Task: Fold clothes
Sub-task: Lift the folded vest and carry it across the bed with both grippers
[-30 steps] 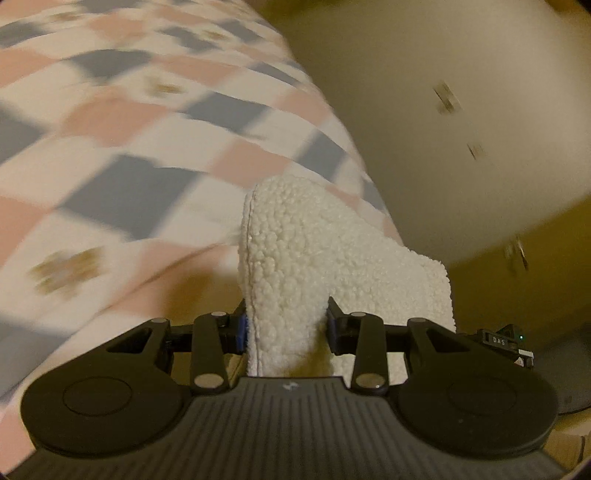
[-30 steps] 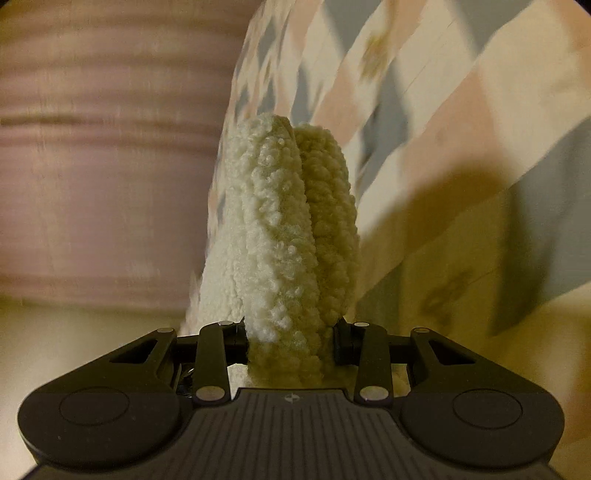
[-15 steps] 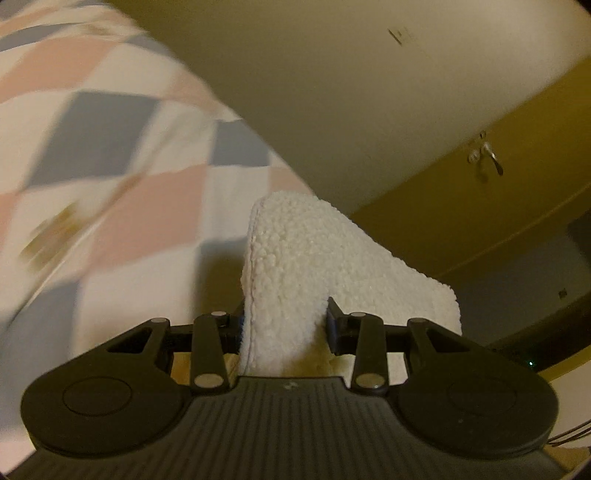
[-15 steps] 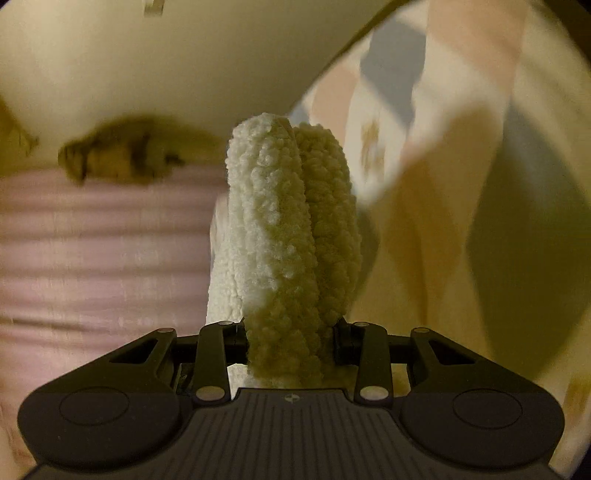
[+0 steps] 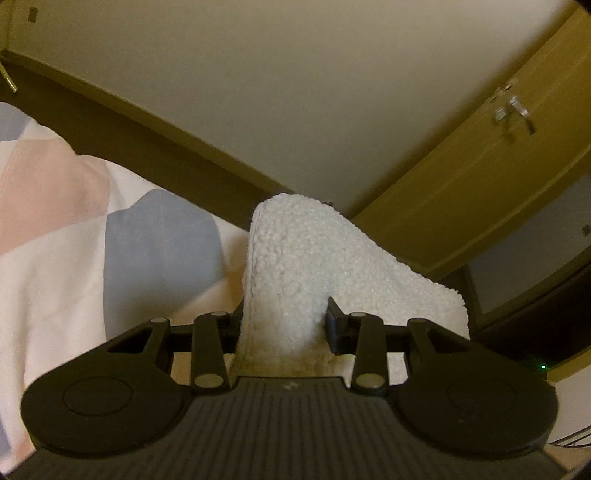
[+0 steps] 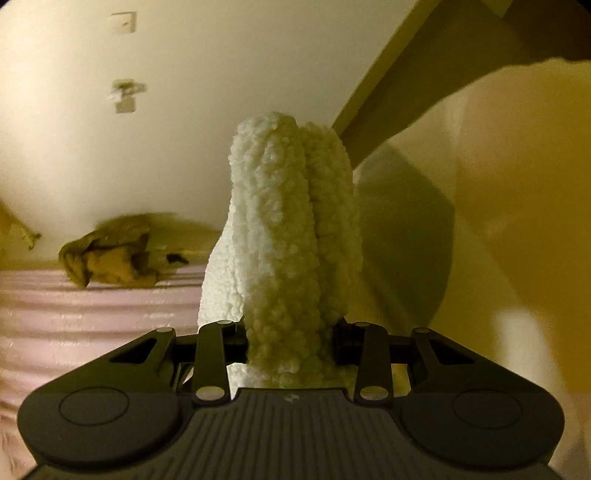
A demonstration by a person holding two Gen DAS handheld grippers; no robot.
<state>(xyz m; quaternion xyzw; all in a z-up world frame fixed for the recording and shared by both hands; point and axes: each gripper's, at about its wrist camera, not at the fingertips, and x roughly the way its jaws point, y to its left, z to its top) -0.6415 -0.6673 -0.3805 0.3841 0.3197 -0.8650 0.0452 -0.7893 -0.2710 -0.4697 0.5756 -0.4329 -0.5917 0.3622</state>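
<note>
Left tool [image 5: 284,325] and right tool [image 6: 290,339] each clamp bunched white fleecy garment [image 5: 314,258]; checked bedspread [image 5: 110,240] lies left.

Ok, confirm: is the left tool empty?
No, the left tool is clamped on a white fleece garment.

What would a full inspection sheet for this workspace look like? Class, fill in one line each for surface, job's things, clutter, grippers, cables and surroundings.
Surface: checked bedcover in pink, grey and white, at left of the left wrist view.
Job's things: white fleece garment, lifted, bunched in thick folds.
Clutter: brown crumpled cloth on a pink striped surface.
Grippers: left gripper and right gripper, jaws of each shut on the garment.
Cables: thin dark cable at lower right, partly seen.
Surroundings: pale wall, wooden door with metal handle, wall plate.
</note>
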